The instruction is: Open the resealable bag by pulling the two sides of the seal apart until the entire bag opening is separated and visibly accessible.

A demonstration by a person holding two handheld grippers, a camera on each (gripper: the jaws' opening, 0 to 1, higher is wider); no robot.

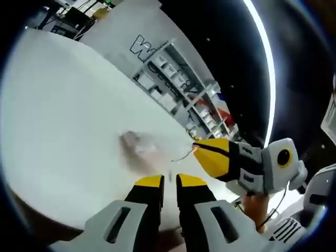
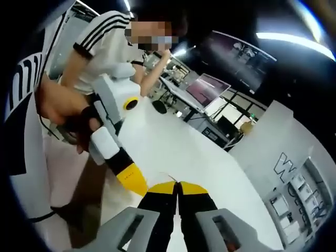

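The clear resealable bag (image 1: 139,145) shows as a faint crumpled patch above the white table (image 1: 63,131). My left gripper (image 1: 170,181) has its yellow-tipped jaws drawn close, and the clear film seems to run into the narrow slit between them. My right gripper (image 1: 198,151) comes in from the right, shut on a thin dark edge of the bag (image 1: 184,156). In the right gripper view, my right gripper (image 2: 177,186) has its jaws pressed together, and the left gripper (image 2: 132,179) points in from the left, held by a hand (image 2: 58,107). The film itself is too clear to trace there.
A person in a white striped shirt (image 2: 100,47) stands close behind the left gripper. The white table (image 2: 173,152) stretches away to desks with monitors (image 2: 207,89). Shelving with small bins (image 1: 173,79) stands beyond the table's far edge.
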